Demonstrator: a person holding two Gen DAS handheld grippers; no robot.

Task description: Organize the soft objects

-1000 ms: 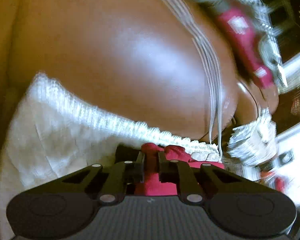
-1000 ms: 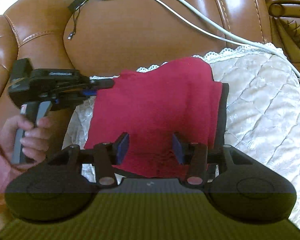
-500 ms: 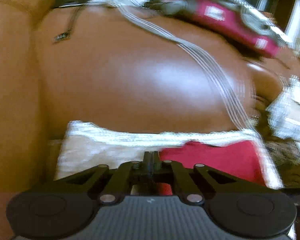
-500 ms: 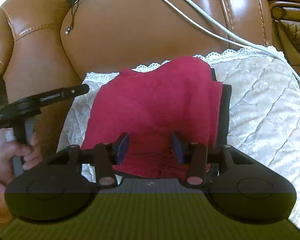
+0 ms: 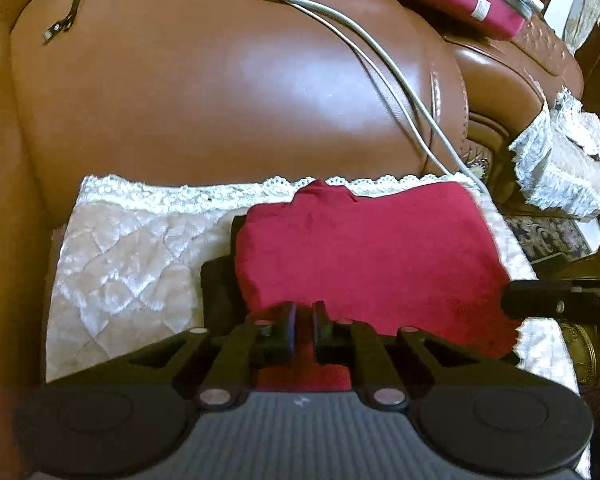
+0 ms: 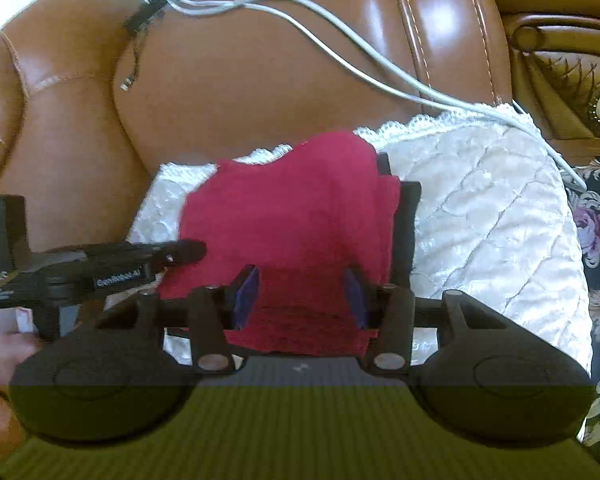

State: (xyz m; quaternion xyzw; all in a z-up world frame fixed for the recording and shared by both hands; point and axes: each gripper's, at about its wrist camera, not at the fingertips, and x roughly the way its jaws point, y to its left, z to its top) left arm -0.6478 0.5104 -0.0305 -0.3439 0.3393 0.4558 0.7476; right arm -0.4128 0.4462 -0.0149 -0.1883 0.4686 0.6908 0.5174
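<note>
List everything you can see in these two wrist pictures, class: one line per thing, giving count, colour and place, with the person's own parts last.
red cloth: one, red, folded on the seat cover, lying on a dark item.
dark item: one, black, under the red cloth, only its edges showing.
seat cover: one, white, quilted with a lace edge, on the sofa seat.
sofa: one, brown leather, behind and around the seat cover.
cables: two, grey-white, draped down the sofa back.
tissue box cover: one, white lace, beside the sofa.
left tool: one, black, fingers nearly together at the cloth's near edge.
right tool: one, black, open over the cloth's near edge.
hand: one, holding the left tool's handle.
</note>
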